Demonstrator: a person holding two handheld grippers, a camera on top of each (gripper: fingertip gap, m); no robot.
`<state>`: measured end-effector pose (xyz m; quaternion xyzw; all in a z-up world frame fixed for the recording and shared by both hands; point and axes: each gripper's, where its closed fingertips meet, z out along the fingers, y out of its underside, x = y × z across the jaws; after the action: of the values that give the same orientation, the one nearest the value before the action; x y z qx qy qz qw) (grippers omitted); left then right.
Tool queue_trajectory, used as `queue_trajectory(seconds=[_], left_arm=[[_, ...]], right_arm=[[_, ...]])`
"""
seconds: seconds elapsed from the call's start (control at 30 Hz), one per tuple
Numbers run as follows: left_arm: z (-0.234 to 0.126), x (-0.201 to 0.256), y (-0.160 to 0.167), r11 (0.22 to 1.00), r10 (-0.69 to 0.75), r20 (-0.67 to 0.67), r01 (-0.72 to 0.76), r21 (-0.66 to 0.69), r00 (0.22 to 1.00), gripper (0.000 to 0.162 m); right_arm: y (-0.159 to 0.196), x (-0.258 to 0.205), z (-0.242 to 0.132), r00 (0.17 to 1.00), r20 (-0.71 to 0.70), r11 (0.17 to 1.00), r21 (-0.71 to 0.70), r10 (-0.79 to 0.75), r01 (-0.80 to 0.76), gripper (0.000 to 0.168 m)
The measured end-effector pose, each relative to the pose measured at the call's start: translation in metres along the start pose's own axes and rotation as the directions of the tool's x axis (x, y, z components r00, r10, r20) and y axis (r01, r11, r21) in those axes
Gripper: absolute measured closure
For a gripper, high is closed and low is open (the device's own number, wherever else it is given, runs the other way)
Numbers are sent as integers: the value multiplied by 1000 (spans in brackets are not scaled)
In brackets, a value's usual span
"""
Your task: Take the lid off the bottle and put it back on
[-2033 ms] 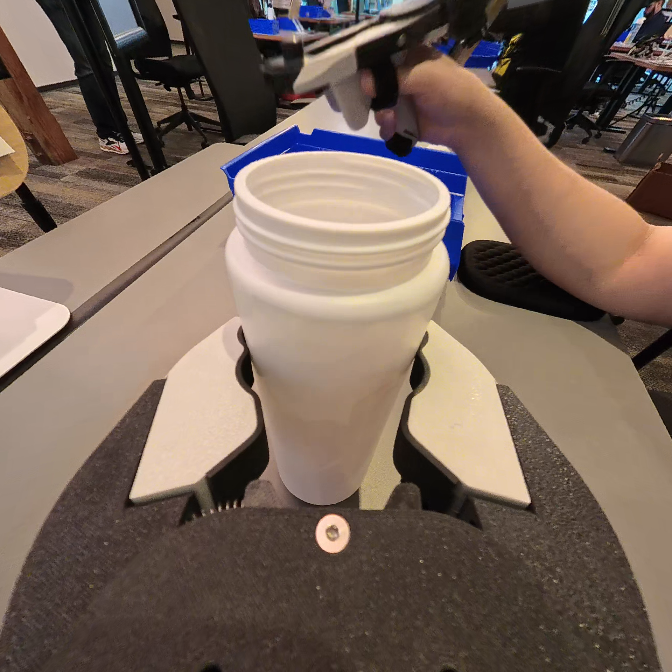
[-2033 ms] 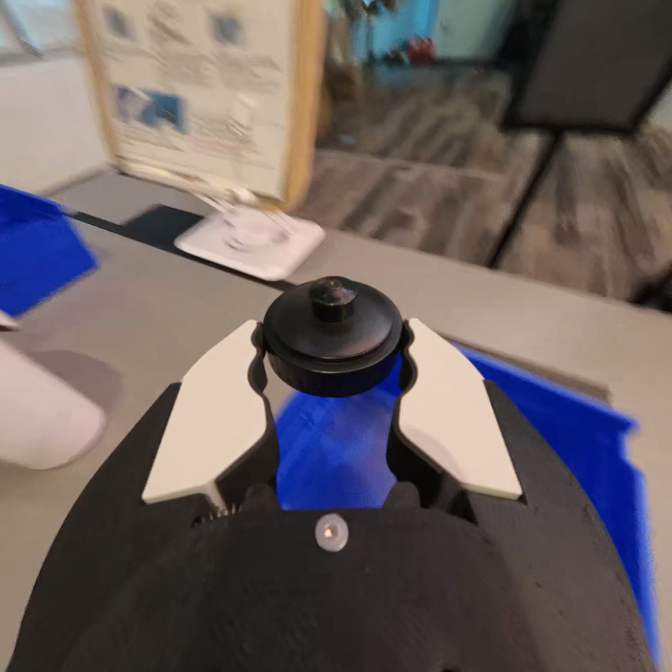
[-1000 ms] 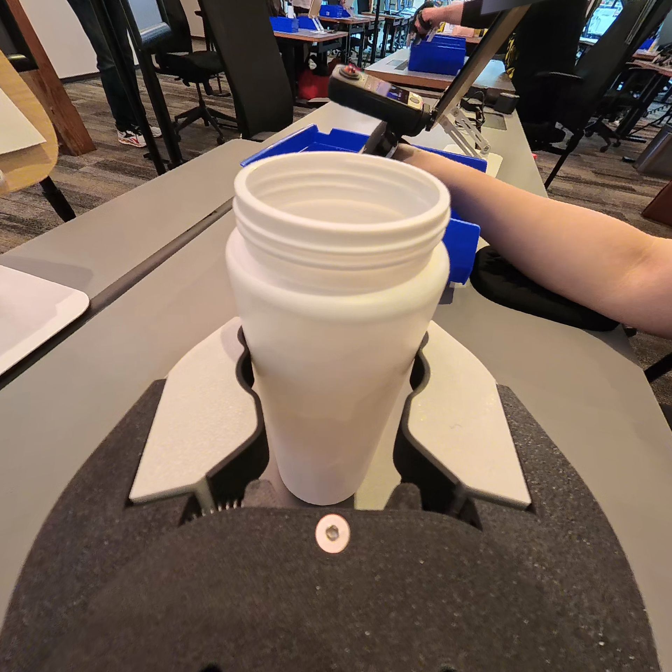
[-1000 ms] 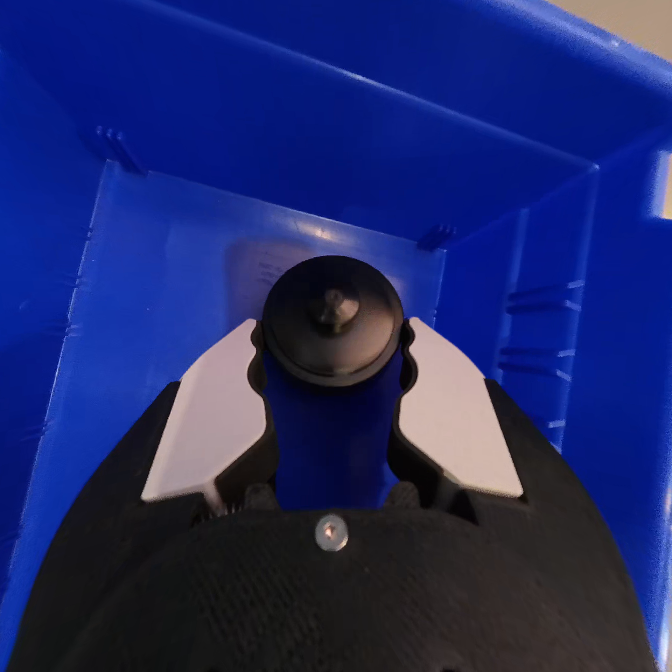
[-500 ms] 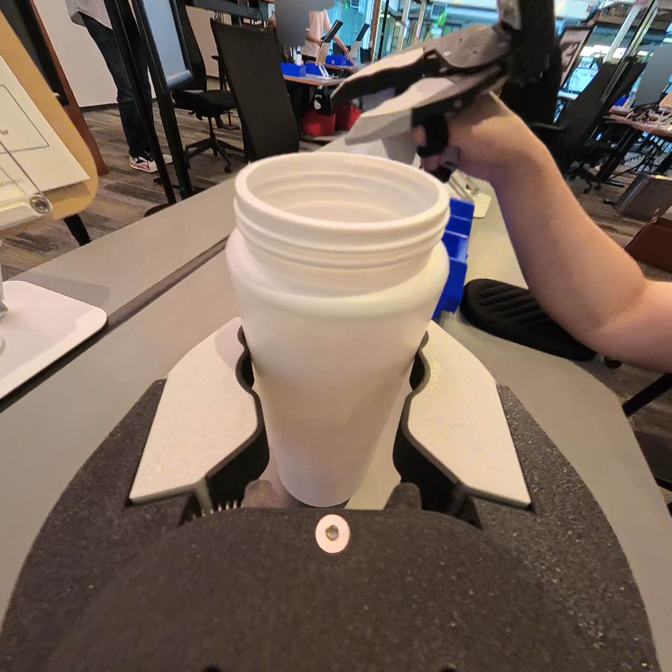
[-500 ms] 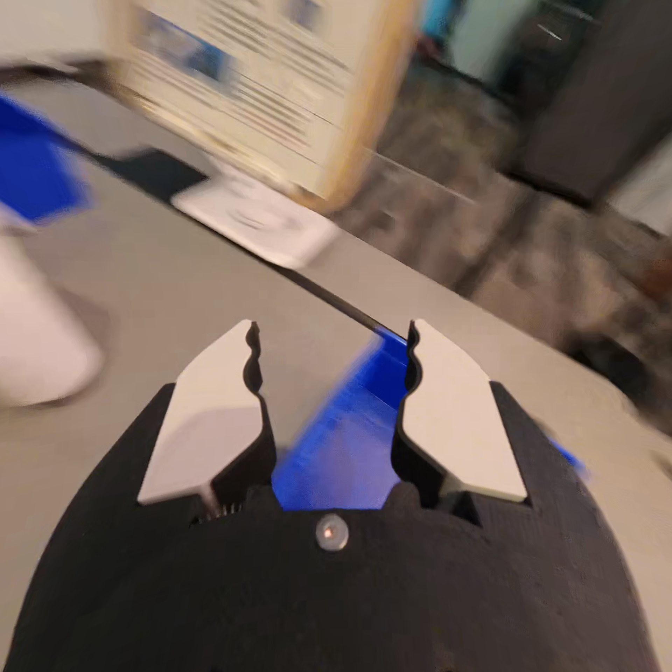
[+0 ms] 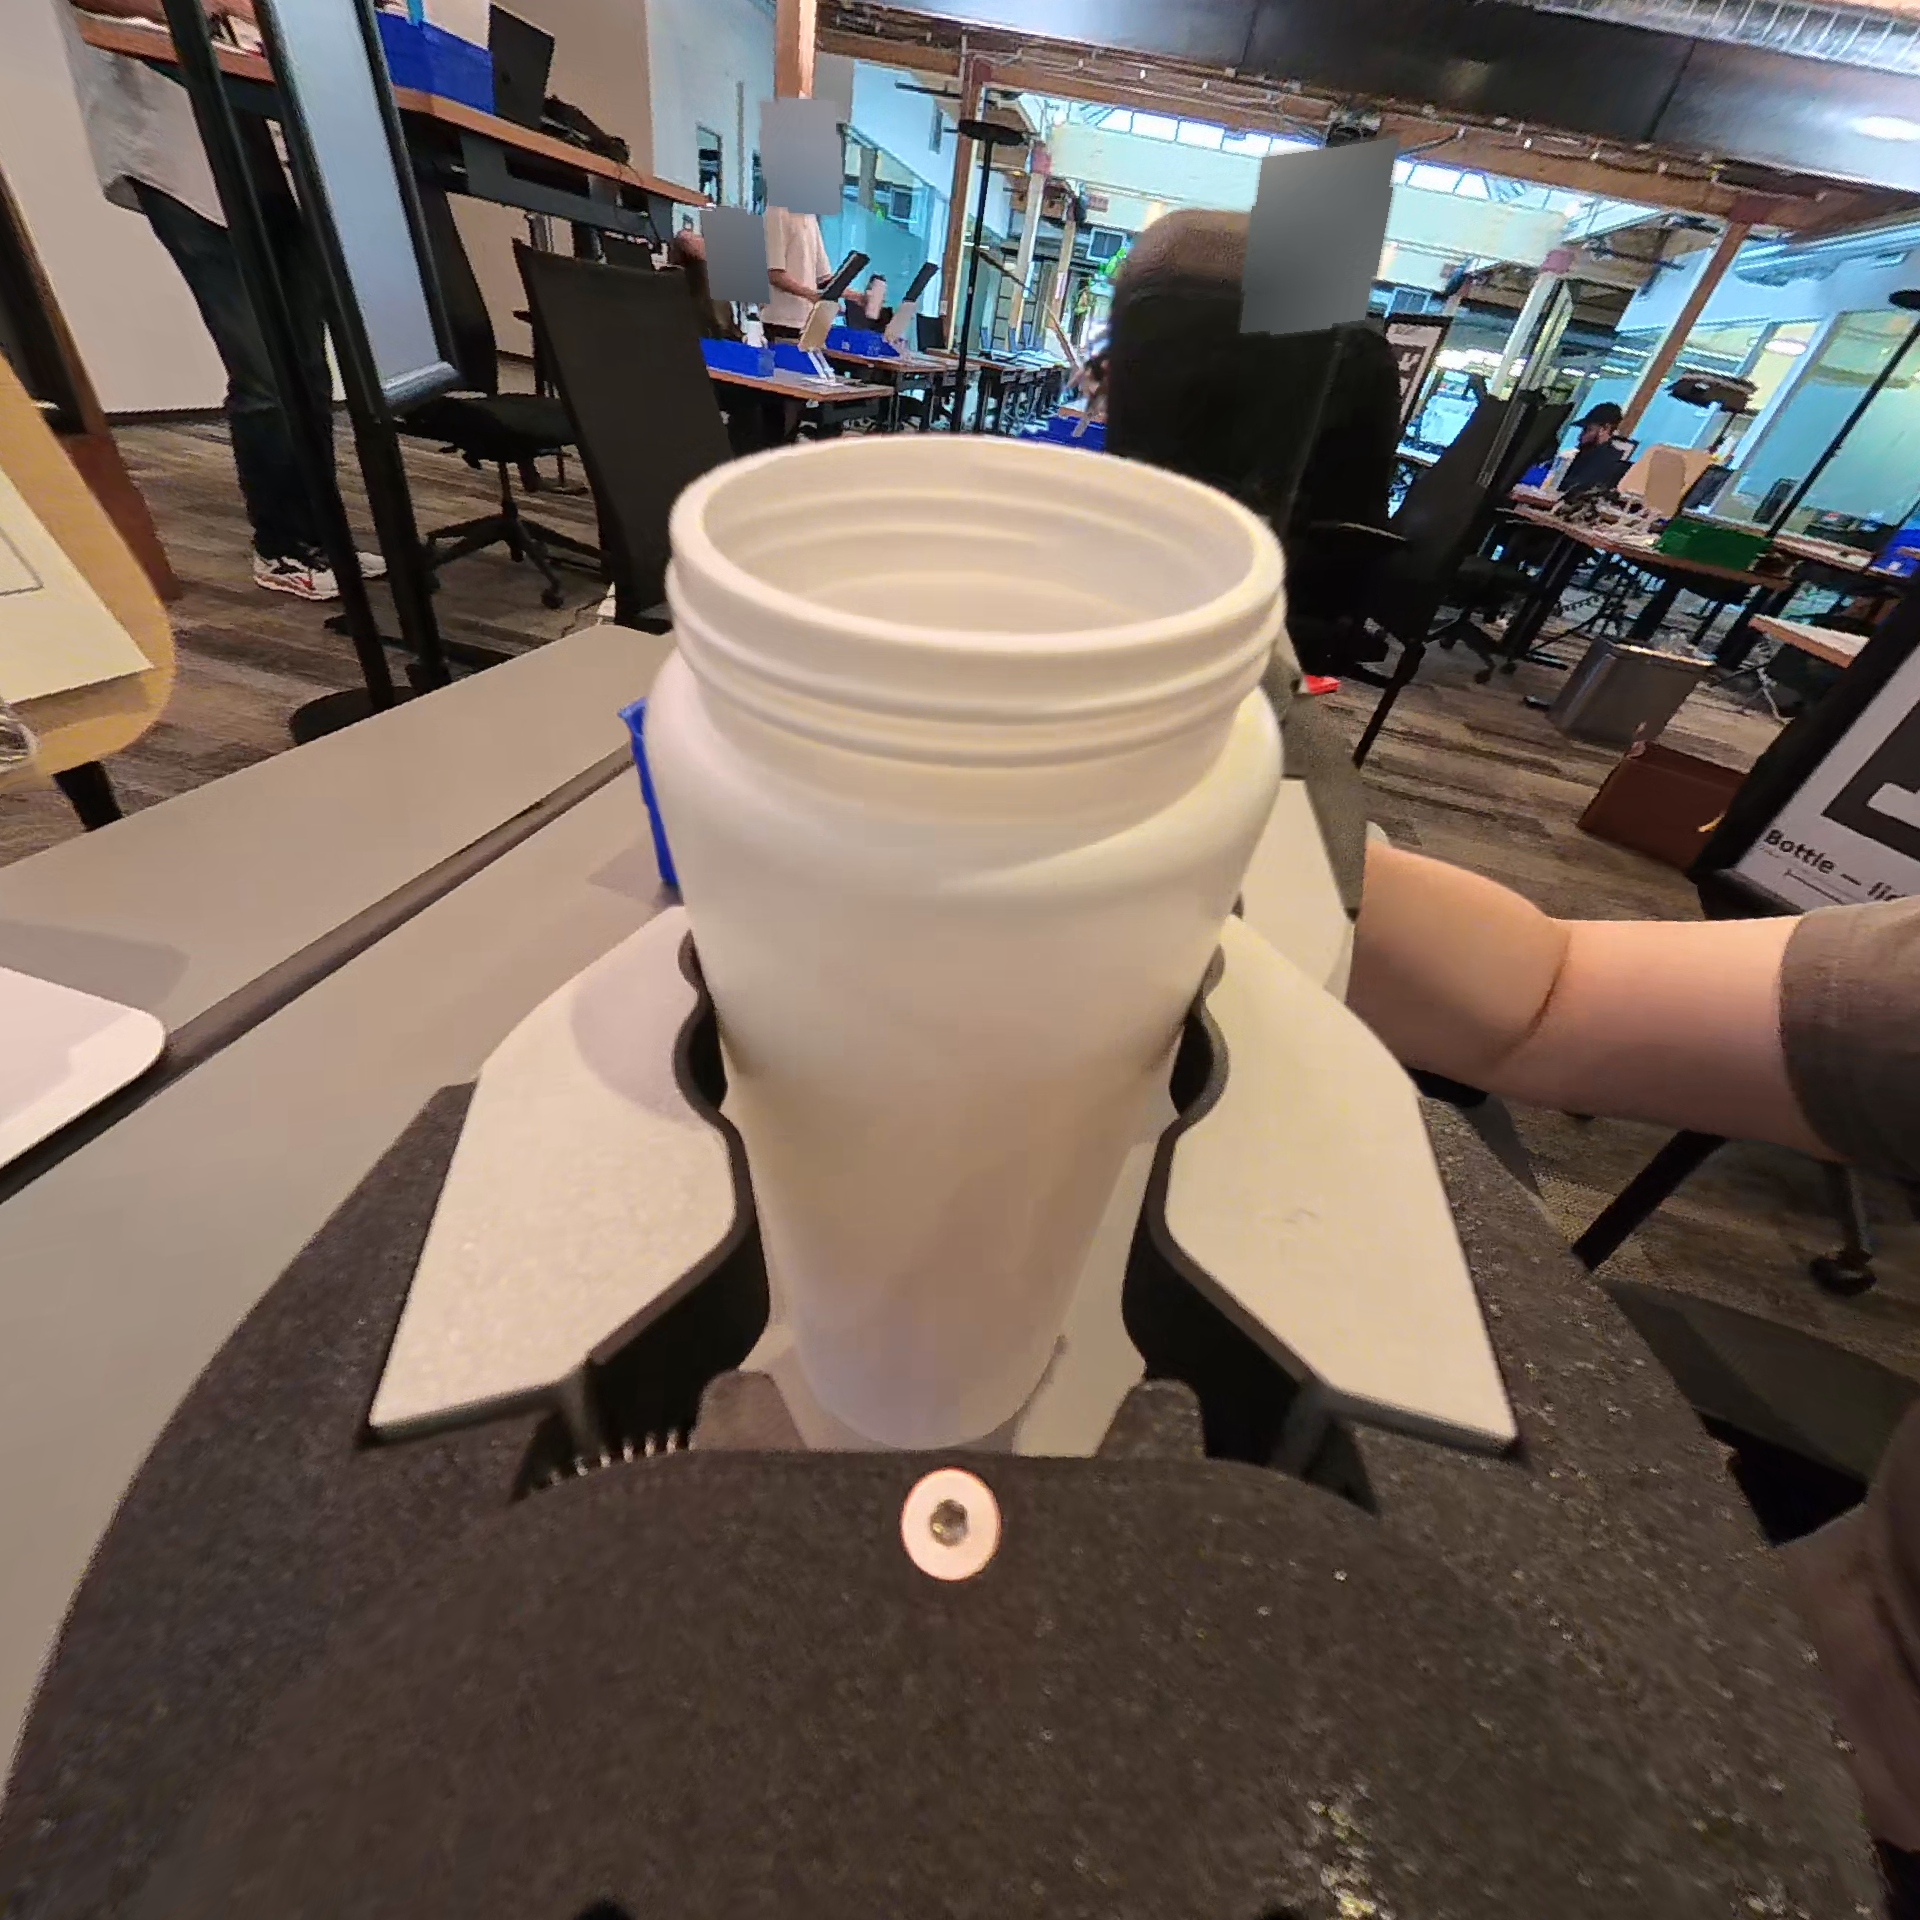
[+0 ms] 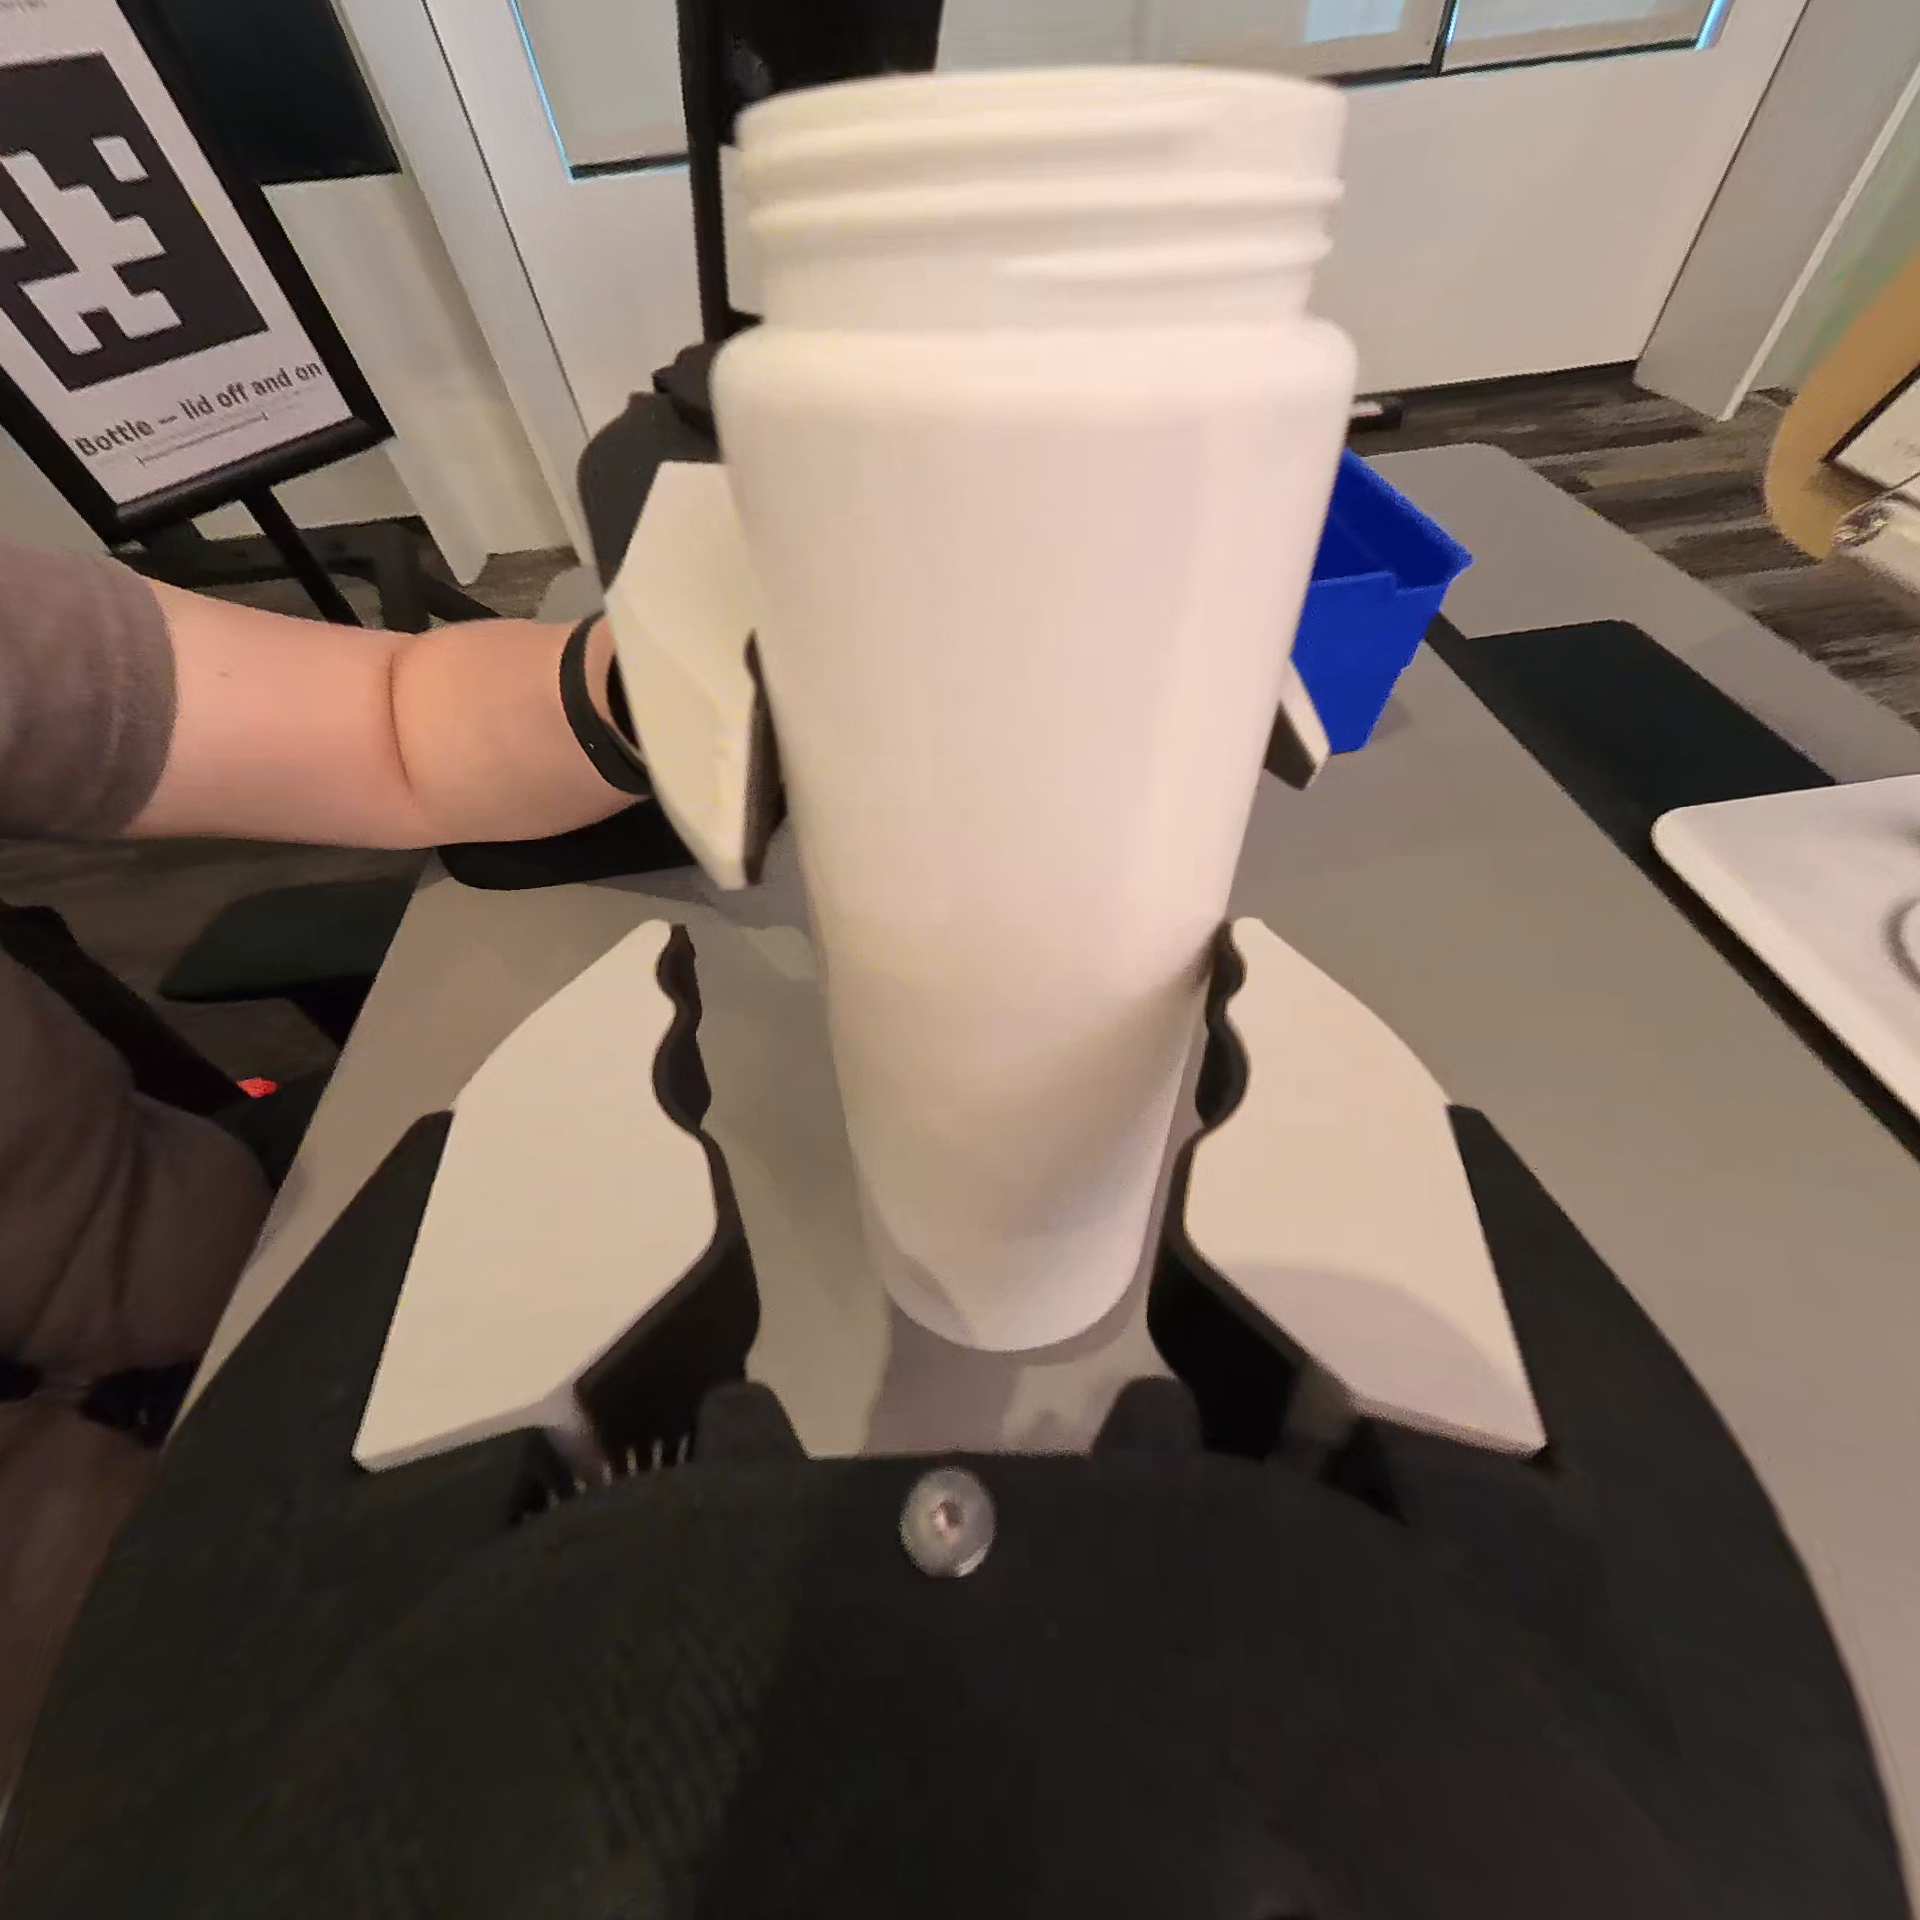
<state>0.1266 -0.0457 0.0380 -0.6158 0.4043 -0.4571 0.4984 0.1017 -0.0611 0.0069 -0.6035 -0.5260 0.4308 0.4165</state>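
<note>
The white bottle point(image 7: 966, 935) has no lid; its threaded mouth is open. My left gripper point(image 7: 945, 987) is shut on the bottle's body and holds it upright over the grey table point(image 7: 260, 831). In the right wrist view the bottle point(image 8: 1029, 675) stands between the fingers of my right gripper point(image 8: 951, 935), which is open. Its right finger is at the bottle's side and its left finger stands apart from it. The left gripper's fingers point(image 8: 686, 675) clamp the bottle higher up. The lid is not in view.
A blue bin point(image 8: 1371, 613) stands on the table behind the bottle; its edge also shows in the left wrist view point(image 7: 644, 790). A white sign base point(image 8: 1818, 914) lies at the table's right. A black mat point(image 8: 1621, 707) lies near the bin. A sign stand point(image 8: 125, 260) is off the table.
My right gripper lowered the black lid into the blue bin, let it go and opened. It then swung round to the bottle. My left gripper kept hold of the bottle.
</note>
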Motion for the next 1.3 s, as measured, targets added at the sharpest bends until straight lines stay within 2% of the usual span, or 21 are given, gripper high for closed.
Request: queue_trajectory(seconds=[0.13,0.2,0.37,0.5,0.57,0.63,0.73,0.83,0.93,1.03,1.17,1.3], left_arm=[[3,9,0,1000,8,-23,-8,-2,1000,76],[4,14,-3,1000,-7,-53,7,7,999,76],[1,17,-6,1000,-13,-85,15,21,996,76],[-5,17,-16,997,-52,-98,58,53,994,68],[-10,13,-20,998,-32,-71,36,53,997,66],[-15,9,-25,998,-22,-47,25,59,999,68],[-23,3,-29,999,-11,-6,11,42,1000,74],[-27,-4,-27,1000,21,55,-21,-12,998,75],[-29,-7,-24,999,8,79,-4,-52,997,75],[-31,-9,-23,998,-16,84,21,-66,996,77],[-32,-14,-22,997,2,119,8,-78,993,70],[-33,-11,-21,995,15,111,-4,-99,994,71]], right_arm=[[5,0,9,1000,8,1000,-1,20,-20,74],[3,-1,10,1000,18,1000,14,12,-12,83],[0,-3,7,1000,7,1000,-11,10,-10,83],[-10,11,-10,996,-71,999,-12,50,-51,83],[-19,25,-34,988,-134,997,8,83,-83,83],[-28,47,-76,961,-244,992,29,129,-125,83],[-28,87,-165,841,-495,975,86,219,-203,83],[6,114,-239,655,-671,922,116,346,-369,83],[55,129,-277,499,-768,840,91,402,-535,83],[107,141,-282,401,-814,717,27,420,-697,83],[166,150,-258,371,-820,550,-84,436,-831,83],[206,148,-250,310,-842,393,-129,442,-910,84]])
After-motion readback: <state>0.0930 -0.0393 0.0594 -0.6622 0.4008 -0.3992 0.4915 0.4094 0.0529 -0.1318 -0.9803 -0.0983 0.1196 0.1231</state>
